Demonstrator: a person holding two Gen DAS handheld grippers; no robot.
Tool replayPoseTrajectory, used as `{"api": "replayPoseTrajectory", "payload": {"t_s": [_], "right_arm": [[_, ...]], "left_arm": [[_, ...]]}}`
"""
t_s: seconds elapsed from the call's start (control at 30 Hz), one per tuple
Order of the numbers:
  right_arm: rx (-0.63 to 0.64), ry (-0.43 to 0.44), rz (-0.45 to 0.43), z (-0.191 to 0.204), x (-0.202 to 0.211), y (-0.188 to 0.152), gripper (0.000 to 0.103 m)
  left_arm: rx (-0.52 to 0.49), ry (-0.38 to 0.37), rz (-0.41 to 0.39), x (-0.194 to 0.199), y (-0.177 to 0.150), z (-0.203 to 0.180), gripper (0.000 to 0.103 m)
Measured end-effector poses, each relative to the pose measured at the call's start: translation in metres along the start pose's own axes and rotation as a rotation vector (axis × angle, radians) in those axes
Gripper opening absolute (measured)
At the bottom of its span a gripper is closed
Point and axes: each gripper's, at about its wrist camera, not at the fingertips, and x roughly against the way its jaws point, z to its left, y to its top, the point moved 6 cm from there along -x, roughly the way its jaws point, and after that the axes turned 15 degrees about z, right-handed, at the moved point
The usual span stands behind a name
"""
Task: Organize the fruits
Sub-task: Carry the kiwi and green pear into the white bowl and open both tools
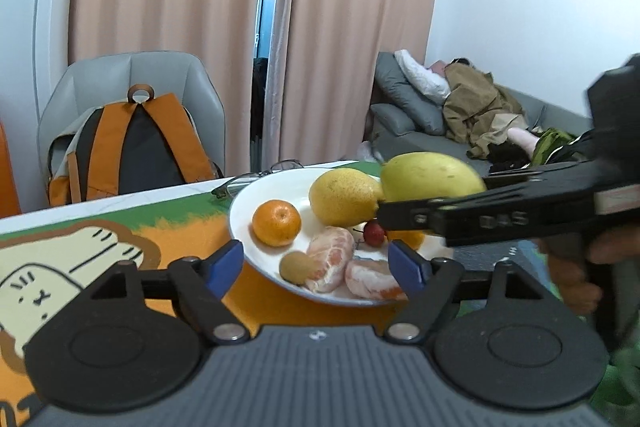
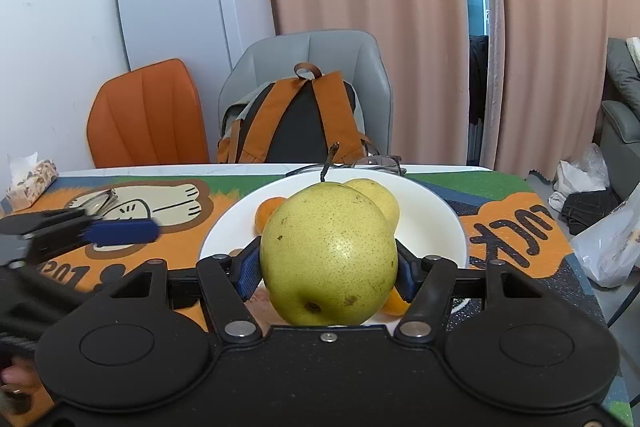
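A white plate (image 1: 256,195) on the patterned tablecloth holds a second yellow pear (image 1: 344,197), a whole mandarin (image 1: 276,223), two peeled mandarin pieces (image 1: 332,259), a small kiwi-like fruit (image 1: 294,267) and a red cherry (image 1: 374,231). My right gripper (image 2: 326,267) is shut on a yellow-green pear (image 2: 328,255) and holds it above the plate (image 2: 436,211); it also shows in the left wrist view (image 1: 432,177). My left gripper (image 1: 318,263) is open and empty at the plate's near edge.
Eyeglasses (image 1: 256,177) lie just behind the plate. A second pair of glasses (image 2: 98,201) and a tissue pack (image 2: 30,183) lie at the table's left. A grey chair with an orange backpack (image 2: 296,119) stands behind the table. A plastic bag (image 2: 612,243) sits to the right.
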Motion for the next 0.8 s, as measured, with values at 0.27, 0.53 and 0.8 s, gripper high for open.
{"api": "replayPoseTrajectory", "payload": {"t_s": [0.27, 0.53, 0.8], "right_arm": [[0.045, -0.017, 0.072, 0.008, -0.019, -0.001, 0.06], [0.053, -0.021, 0.154, 0.016, -0.03, 0.0, 0.06], [0.024, -0.017, 0.262, 0.014, -0.034, 0.008, 0.06]], "left_arm": [[-0.04, -0.061, 0.037, 0.027, -0.035, 0.001, 0.083], [-0.145, -0.116, 0.133, 0.037, -0.067, -0.01, 0.083], [-0.183, -0.119, 0.183, 0.036, -0.082, -0.006, 0.083]]}}
